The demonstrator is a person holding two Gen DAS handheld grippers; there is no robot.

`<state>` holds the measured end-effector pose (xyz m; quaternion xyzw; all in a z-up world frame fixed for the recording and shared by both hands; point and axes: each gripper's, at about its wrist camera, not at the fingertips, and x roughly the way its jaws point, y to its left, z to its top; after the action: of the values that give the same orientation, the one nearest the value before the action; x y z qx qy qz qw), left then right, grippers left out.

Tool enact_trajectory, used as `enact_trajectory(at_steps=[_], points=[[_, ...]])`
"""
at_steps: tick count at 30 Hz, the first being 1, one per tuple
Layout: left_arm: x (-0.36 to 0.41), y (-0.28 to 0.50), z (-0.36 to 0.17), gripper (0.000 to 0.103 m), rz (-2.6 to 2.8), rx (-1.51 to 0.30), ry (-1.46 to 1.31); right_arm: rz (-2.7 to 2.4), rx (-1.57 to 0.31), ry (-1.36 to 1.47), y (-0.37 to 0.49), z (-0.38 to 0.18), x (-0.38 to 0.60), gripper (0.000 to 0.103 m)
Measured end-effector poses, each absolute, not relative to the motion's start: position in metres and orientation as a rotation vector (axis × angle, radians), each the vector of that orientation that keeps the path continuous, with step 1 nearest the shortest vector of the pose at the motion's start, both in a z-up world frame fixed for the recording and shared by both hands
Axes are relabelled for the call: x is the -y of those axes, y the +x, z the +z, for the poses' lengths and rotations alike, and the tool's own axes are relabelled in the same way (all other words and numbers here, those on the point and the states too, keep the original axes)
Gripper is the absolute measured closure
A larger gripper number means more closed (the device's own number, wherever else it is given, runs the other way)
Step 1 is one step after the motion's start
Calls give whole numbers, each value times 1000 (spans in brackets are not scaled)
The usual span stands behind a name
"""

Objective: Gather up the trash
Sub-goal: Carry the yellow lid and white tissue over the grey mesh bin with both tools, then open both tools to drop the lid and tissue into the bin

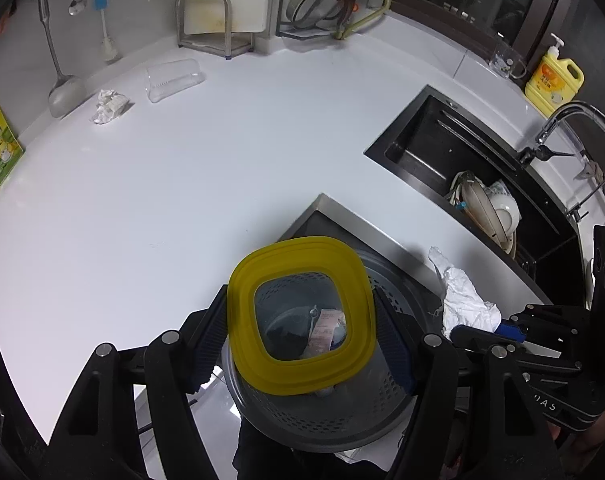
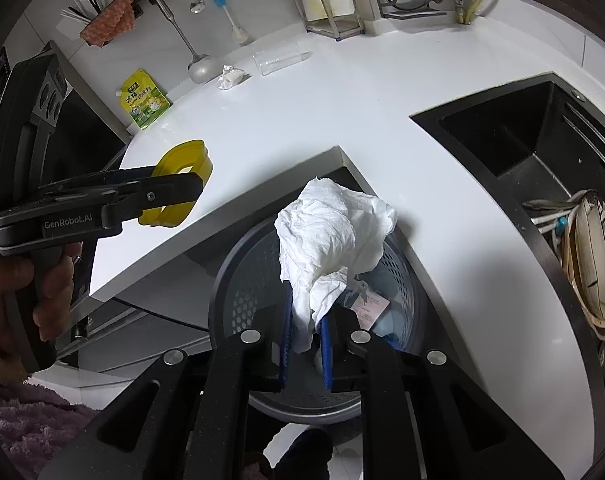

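Observation:
My left gripper (image 1: 302,332) is shut on a yellow container (image 1: 302,376) and holds it above a grey perforated trash bin (image 1: 342,412); the container also shows in the right wrist view (image 2: 170,216). My right gripper (image 2: 306,348) is shut on a crumpled white paper towel (image 2: 330,236), held over the same bin (image 2: 242,292), which has paper scraps inside. The towel also shows in the left wrist view (image 1: 462,304). A crumpled tissue (image 1: 108,106) and a clear plastic cup (image 1: 172,80) lie on the white counter (image 1: 182,200) near the back wall. A green pouch (image 2: 144,98) lies at the counter's left.
A black sink (image 1: 462,160) holding dishes (image 1: 486,208) is at the right, with a faucet (image 1: 570,120) and a yellow soap bottle (image 1: 554,80). A ladle (image 1: 62,92), brush and racks stand along the back wall. The bin sits below the counter's notched front edge.

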<state>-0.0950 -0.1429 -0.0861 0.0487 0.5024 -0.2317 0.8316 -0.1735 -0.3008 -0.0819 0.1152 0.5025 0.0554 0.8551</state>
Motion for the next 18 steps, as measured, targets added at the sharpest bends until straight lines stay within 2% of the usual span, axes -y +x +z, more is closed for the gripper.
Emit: enact_trajectory(at_steps=[18], points=[[153, -104, -102, 37, -528, -1104, 119, 111, -1094, 252, -181, -94, 301, 90]])
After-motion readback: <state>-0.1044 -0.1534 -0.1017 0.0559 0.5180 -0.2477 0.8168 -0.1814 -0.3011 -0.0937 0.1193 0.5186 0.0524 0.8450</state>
